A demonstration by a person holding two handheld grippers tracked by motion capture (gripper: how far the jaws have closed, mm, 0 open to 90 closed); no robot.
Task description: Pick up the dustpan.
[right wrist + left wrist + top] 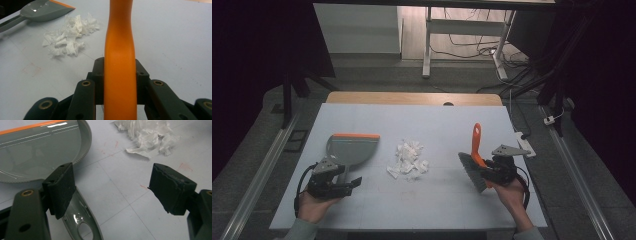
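Now the right tool (484, 172) is clamping the brush (475, 159) by its orange handle, while the left tool (343, 184) is standing wide open, probably beside the dustpan (349, 148) handle. Sweeping the paper scraps (408, 160) against an unheld dustpan is risking pushing it away across the desk (437, 120).

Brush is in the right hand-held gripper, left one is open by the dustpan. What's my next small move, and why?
Probably close the left hand-held gripper on the dustpan handle. Its jaws stand open with the handle lying beside the left one, not gripped, while the right hand-held gripper already clamps the orange brush. The paper scraps lie between pan and brush, so the dustpan needs holding before sweeping.
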